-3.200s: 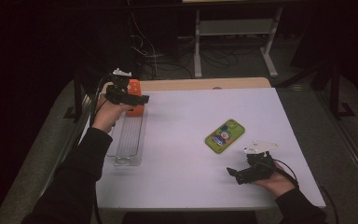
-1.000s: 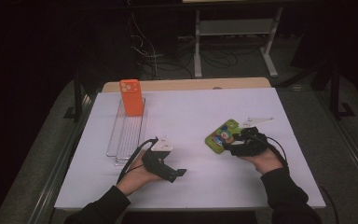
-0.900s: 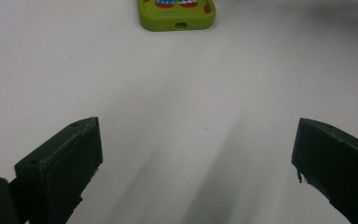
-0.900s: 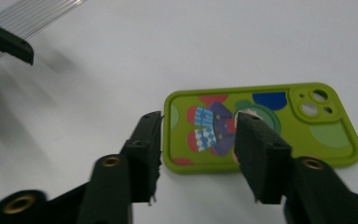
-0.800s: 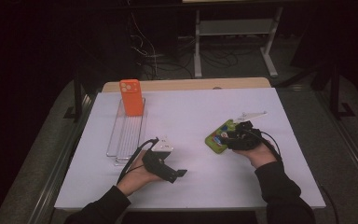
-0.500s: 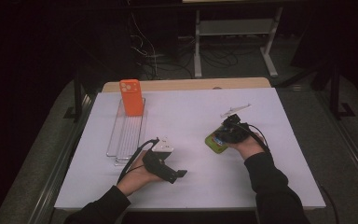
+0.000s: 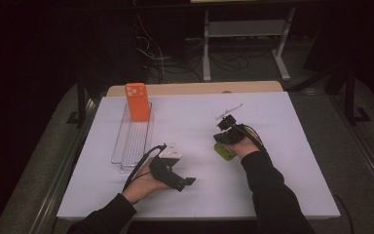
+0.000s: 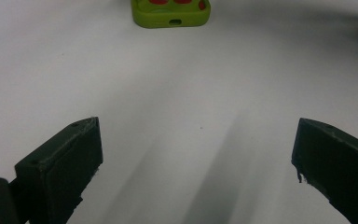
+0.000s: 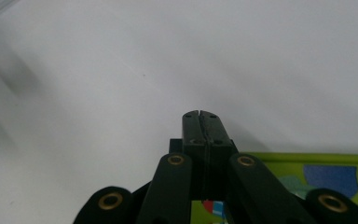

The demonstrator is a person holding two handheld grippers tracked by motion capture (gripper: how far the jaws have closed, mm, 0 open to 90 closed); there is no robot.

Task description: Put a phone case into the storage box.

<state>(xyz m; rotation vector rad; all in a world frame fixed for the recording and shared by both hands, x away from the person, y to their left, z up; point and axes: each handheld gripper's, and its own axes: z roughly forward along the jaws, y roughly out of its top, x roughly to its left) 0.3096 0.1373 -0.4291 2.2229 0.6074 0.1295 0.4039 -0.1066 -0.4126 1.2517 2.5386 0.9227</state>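
Your right gripper point(image 7: 225, 127) is clenched with nothing between its jaws, which have just been closing above the green phone point(image 7: 224, 151); that phone lies flat toward the tabletop's point(image 7: 282, 195) right half, apparently waiting to join the one orange phone point(image 7: 137, 101) upright in the clear rack point(image 7: 126, 153) near the left edge. Your left gripper point(image 7: 187, 182) rests released near the front edge. Count two phones, one rack, two grippers.

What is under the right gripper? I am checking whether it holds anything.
Under the right gripper, whose jaws are shut together on nothing, lies a green phone case with coloured patches, flat on the white table. The hand covers most of the case.
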